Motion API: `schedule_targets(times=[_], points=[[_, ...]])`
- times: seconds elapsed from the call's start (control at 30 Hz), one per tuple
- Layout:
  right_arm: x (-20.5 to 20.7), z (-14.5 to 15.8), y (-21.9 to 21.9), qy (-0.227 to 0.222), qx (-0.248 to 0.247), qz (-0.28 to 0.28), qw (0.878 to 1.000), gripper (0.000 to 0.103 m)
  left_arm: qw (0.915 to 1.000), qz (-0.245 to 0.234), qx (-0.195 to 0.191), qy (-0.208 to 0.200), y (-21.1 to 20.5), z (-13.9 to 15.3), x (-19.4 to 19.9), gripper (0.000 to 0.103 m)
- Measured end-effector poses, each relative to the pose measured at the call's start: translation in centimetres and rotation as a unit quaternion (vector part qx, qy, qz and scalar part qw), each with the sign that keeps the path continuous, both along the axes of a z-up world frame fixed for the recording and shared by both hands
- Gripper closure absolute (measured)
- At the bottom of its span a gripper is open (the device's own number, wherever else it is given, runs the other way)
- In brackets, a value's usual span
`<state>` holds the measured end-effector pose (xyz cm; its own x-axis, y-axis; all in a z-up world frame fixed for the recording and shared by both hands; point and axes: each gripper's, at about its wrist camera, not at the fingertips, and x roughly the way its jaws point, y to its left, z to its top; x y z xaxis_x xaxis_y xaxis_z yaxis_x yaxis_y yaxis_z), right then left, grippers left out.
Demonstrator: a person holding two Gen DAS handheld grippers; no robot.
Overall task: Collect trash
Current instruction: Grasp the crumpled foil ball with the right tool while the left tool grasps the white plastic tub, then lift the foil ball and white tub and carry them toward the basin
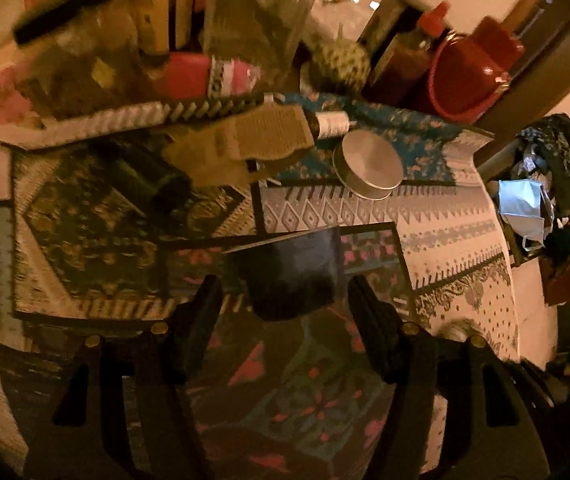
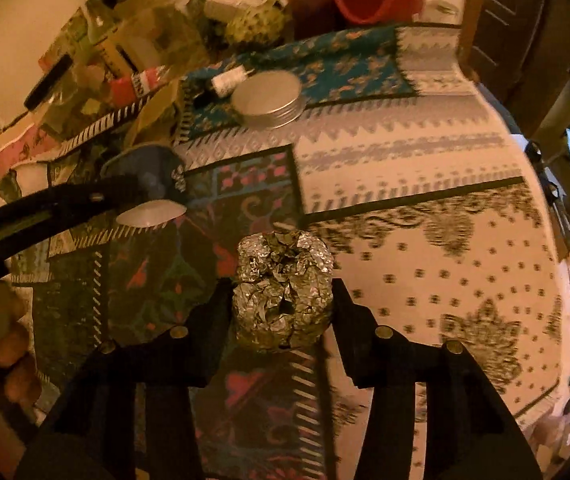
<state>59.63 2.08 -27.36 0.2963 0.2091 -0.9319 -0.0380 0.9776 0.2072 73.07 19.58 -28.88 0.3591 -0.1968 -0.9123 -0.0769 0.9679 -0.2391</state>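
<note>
Patterned cloth (image 2: pixel 425 184) in many colours is spread over the worktop, and clutter is crowded along the upper edge of both frames; a red bucket (image 1: pixel 465 80), a round metal tin (image 2: pixel 269 100) and a small white bottle (image 2: pixel 227 80) are seen there; a blue face mask (image 1: pixel 523 208) hangs at the right edge of the left wrist view. At the lower middle of the right wrist view a crumpled foil ball (image 2: pixel 285 296) rests on the cloth, with the right gripper (image 2: pixel 285 304) set about it; its fingers are partly closed and stand against the ball's sides, so a grip is judged made or nearly made, though it is not yet lifted. The left gripper (image 1: pixel 285 312) is held about half open over a dark blue cup (image 1: pixel 289 268) lying on its side, with clear gaps either side; nothing is held there. No trash container can be identified; collection is judged barely begun, with both items still to be lifted and carried off.
</note>
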Motion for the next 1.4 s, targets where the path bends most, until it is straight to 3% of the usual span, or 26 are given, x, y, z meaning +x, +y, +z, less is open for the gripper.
schedule_targets(times=[0.1,0.37,0.53,0.73,0.93,1.1,1.4], points=[[-0.4,0.7,-1.5,-0.007,-0.003,-0.015,1.0,0.059,0.9997,0.016,-0.009,0.014,-0.4,-1.1,1.1,0.039],[-1.9,2.1,-4.4,-0.022,-0.009,-0.045,0.999,0.059,0.9981,0.045,0.021,0.038,-1.3,-3.3,3.0,0.039],[-3.0,3.3,-5.8,-0.041,-0.005,-0.046,0.998,0.059,0.9983,0.049,0.03,0.015,-1.7,-2.8,2.3,0.039],[-4.6,5.7,-7.4,-0.077,0.009,-0.037,0.996,0.059,0.997,0.024,0.041,-0.061,-3.4,2.5,-1.1,0.041],[-7.3,9.7,-9.9,-0.132,0.029,-0.016,0.991,0.059,0.988,0.027,0.035,-0.148,-6.1,9.8,-6.8,0.042],[-10.5,13.5,-12.5,-0.184,0.047,0.015,0.982,0.059,0.9716,0.044,0.048,-0.227,-9.0,16.3,-13.9,0.043],[-16.2,19.3,-15.7,-0.264,0.064,0.07,0.96,0.059,0.942,0.081,0.069,-0.318,-13.8,22.8,-26.1,0.043]])
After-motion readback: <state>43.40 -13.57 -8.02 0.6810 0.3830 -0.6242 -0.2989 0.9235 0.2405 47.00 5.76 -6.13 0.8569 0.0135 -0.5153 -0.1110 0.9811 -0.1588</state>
